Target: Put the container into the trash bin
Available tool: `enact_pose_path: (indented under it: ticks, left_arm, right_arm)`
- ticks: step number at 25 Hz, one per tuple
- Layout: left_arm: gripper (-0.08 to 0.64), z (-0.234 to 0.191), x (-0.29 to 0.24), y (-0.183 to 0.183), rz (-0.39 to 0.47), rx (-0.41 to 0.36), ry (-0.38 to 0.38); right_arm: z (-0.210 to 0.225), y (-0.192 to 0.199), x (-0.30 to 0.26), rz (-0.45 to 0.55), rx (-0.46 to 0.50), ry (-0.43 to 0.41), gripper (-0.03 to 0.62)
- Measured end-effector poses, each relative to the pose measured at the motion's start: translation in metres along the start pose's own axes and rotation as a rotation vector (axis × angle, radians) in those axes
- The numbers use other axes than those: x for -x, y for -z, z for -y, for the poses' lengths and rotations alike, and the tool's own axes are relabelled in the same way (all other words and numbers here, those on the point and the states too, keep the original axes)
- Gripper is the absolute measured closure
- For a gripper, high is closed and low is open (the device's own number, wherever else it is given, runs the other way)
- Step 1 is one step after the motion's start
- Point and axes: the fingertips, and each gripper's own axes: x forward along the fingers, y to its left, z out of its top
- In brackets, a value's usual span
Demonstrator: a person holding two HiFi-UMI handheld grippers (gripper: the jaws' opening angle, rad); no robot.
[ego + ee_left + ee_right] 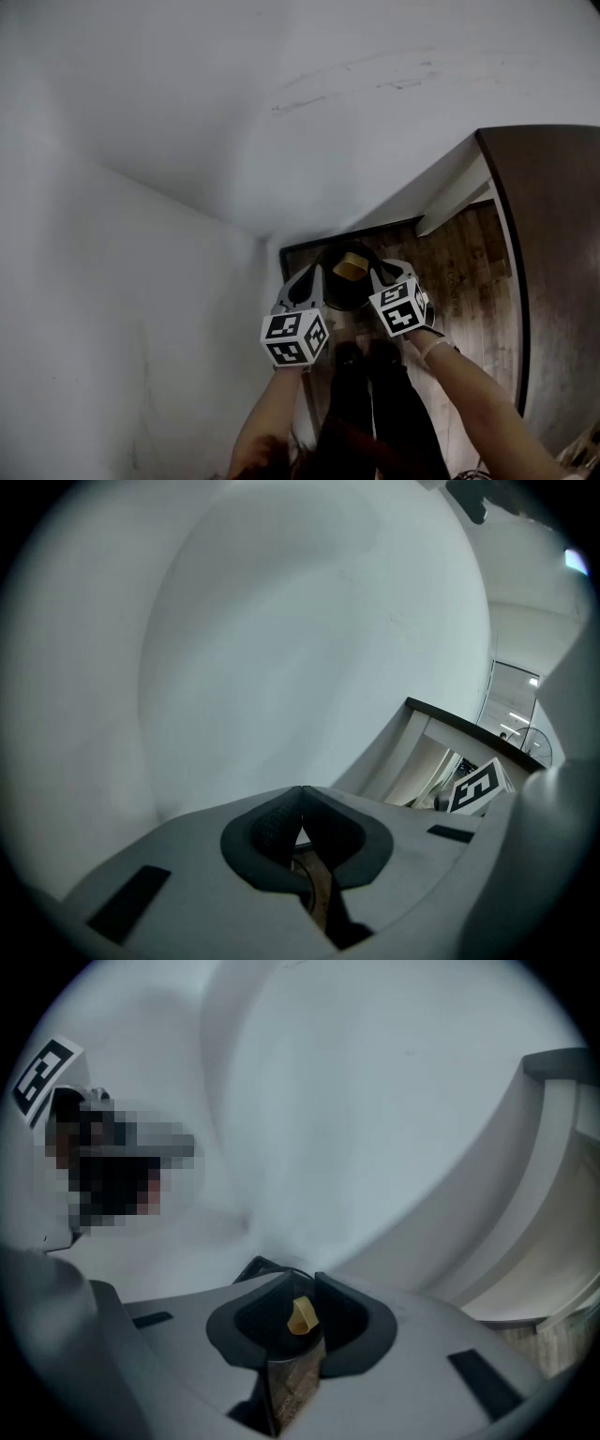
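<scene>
Left gripper (300, 795) – jaw tips closed against each other, holding nothing. Right gripper (302, 1283) – jaws parted by a narrow gap, gripping nothing; the small yellow-tan container (302, 1316) shows through that gap. Container (350, 268) lies inside the dark round trash bin (341, 249), on wood-plank floor (469, 253) beside a white wall (187, 141), both grippers above the rim.

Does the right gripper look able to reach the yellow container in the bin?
Probably yes: the right gripper hangs over the open trash bin, jaws apart, and the yellow container lies uncovered inside, nothing between them.
</scene>
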Motion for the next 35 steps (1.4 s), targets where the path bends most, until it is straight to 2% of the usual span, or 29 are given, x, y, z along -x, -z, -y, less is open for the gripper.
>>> enact_pose_path:
  ticks: [15,23,35]
  left_arm:
    - [0.54,0.049,0.059,-0.059,0.018,-0.031,0.043]
    - [0.54,0.067,0.086,-0.1,0.048,-0.041,0.052]
    - [0.54,0.098,0.14,-0.162,0.106,-0.073,0.077]
  right_arm:
    - [-0.017,-0.058,0.089,0.078,-0.071,0.001,0.529]
    - [-0.032,-0.111,0.137,0.175,-0.046,-0.004,0.535]
    - [-0.046,-0.177,0.218,0.306,-0.094,0.009,0.546]
